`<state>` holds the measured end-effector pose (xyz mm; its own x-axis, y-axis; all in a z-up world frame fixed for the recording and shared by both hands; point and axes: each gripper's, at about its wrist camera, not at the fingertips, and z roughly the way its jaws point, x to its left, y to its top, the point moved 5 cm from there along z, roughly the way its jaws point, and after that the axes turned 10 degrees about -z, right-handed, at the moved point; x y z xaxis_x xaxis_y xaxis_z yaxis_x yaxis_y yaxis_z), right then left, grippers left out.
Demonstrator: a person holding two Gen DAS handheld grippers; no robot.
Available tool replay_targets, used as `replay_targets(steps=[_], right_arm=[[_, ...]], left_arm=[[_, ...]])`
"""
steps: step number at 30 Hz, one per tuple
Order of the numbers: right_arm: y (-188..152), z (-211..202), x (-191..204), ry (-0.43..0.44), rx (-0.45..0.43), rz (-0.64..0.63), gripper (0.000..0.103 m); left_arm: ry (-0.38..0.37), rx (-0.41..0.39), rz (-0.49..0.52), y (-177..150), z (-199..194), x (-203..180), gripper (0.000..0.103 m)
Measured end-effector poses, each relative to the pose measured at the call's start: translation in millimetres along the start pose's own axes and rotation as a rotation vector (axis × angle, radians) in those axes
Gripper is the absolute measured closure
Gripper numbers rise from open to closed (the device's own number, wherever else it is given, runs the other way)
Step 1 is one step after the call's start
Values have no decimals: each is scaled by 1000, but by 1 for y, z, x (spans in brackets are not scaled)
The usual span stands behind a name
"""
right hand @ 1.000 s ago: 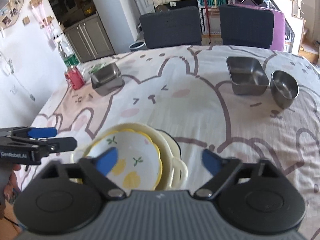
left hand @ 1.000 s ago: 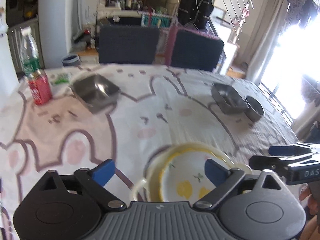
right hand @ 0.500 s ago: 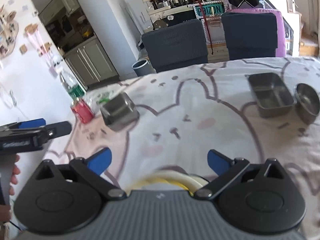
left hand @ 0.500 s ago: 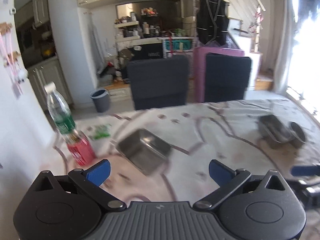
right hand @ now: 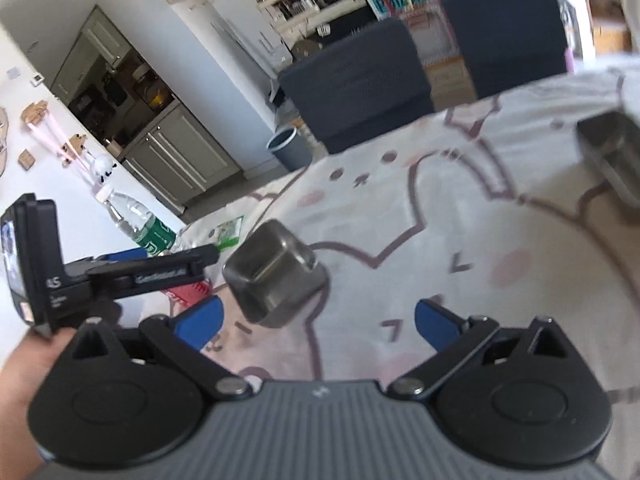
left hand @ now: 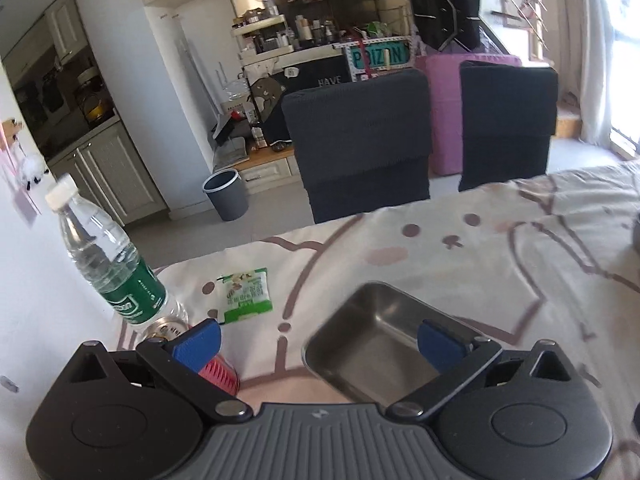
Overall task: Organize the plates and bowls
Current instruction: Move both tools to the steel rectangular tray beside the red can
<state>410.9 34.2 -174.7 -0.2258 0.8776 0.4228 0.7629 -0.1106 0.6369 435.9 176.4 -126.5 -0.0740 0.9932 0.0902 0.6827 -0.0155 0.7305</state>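
My left tongs (left hand: 318, 338) and right tongs (right hand: 318, 318) are both spread and empty, aimed at the square steel dish (left hand: 374, 342) low in the frame, presumably to collect it off the surface (left hand: 500, 256).

Right gripper (right hand: 318, 322) jaws stood wide apart, empty. Steel square tray (right hand: 276, 272) sat toward the table's (right hand: 500, 216) left edge; left gripper (right hand: 160, 266) hovered beside it.
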Motion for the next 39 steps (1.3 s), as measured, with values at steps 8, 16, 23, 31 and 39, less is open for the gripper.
replay_targets(steps=[8,16,23,31,39], right_arm=[[8,81,22,-27,71,67,0],[1,132,41,-115,132,-6,0],[-2,149,34,-204,208,-113,0],[7,150,11,-289,244,-244,0],[19,141,-10,-288,245,-258,4]], left_arm=[[8,32,-59,-2,50,15,0],[-1,47,-45,0,72,6,0],[35,98,-9,-8,87,4,6],[21,159,-68,-21,84,22,19],[-74,274,-130,-57,65,37,50]])
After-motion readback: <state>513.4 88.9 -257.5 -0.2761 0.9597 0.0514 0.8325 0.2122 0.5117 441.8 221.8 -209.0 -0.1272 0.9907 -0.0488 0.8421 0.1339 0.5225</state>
